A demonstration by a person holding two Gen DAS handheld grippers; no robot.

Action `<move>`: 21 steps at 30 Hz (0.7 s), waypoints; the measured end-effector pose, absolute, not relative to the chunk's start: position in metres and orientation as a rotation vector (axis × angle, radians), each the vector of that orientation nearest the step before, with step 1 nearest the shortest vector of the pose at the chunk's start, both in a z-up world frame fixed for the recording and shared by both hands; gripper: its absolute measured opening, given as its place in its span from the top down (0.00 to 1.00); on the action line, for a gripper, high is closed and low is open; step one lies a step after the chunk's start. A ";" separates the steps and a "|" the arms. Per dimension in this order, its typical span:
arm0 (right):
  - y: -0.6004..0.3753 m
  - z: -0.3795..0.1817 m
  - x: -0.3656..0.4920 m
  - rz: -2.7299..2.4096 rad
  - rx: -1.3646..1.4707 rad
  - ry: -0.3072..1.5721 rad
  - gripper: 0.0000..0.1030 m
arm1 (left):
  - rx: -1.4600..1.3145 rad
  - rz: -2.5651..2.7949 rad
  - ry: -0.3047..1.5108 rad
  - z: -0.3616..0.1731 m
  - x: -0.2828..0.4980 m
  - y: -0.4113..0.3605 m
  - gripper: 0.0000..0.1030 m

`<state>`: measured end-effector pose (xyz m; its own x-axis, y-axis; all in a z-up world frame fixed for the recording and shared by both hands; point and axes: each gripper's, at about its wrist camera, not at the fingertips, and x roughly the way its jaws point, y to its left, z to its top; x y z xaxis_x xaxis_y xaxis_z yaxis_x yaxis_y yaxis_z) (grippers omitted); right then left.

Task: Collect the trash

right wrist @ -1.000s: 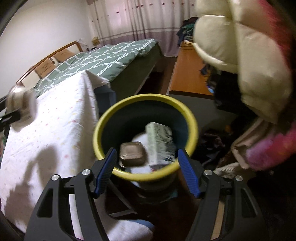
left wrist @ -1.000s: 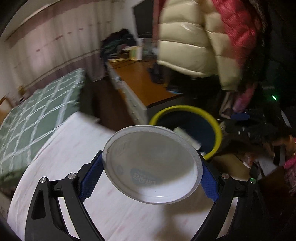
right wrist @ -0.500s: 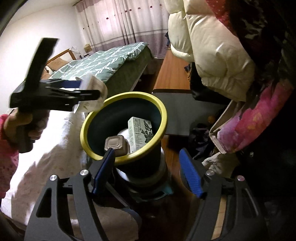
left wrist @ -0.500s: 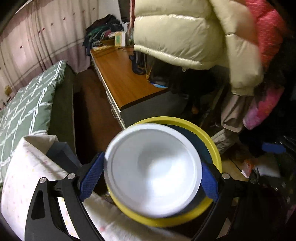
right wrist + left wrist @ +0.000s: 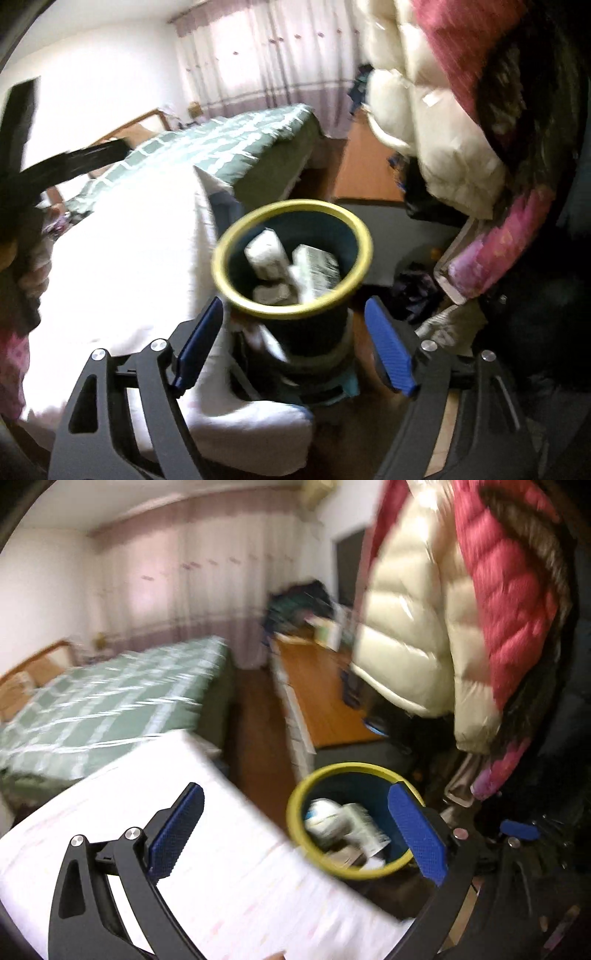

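A dark blue trash bin with a yellow rim [image 5: 295,805] stands on the floor beside the white-covered table [image 5: 221,867]. It also shows in the right wrist view [image 5: 236,236]. Inside it lie a white cup [image 5: 325,821], also in the right wrist view [image 5: 266,251], a printed carton [image 5: 317,269] and a small brownish tub [image 5: 271,293]. My left gripper [image 5: 295,834] is open and empty, above the table edge next to the bin. My right gripper [image 5: 293,343] is open and empty, in front of the bin. The left gripper's black body shows at the left of the right wrist view [image 5: 74,162].
A bed with a green checked cover [image 5: 110,701] lies behind the table. A wooden desk [image 5: 317,701] stands behind the bin. Puffy cream and pink jackets [image 5: 461,627] hang at the right above the bin. Clutter lies on the floor at the right [image 5: 417,288].
My left gripper has let go of the white cup, which now lies in the bin. The left gripper has pulled back over the table. Both views have shifted and are blurred.
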<state>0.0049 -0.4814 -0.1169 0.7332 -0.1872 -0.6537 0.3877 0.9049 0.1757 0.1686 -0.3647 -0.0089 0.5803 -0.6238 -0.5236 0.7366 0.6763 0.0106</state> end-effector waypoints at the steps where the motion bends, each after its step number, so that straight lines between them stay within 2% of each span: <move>1: -0.472 -0.112 0.005 -0.303 0.298 0.667 0.25 | 0.217 -0.781 0.490 -0.004 0.159 -0.344 0.05; 3: -0.452 -0.101 0.005 -0.281 0.257 0.644 0.24 | 0.155 -0.678 0.434 0.005 0.132 -0.285 0.05; 10: -0.406 -0.079 -0.004 -0.267 0.179 0.600 0.19 | 0.081 -0.361 0.414 0.006 0.069 -0.140 0.05; 15: -0.382 -0.074 -0.010 -0.271 0.140 0.586 0.19 | -0.001 -0.293 0.464 -0.006 0.045 -0.083 0.05; 21: -0.364 -0.071 -0.019 -0.265 0.130 0.578 0.17 | -0.033 -0.255 0.491 -0.016 0.033 -0.059 0.05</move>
<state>-0.0187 -0.3645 -0.0706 0.8046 -0.2105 -0.5552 0.2829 0.9580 0.0468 0.0332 -0.0594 -0.0163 0.8509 -0.2500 -0.4621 0.2345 0.9678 -0.0919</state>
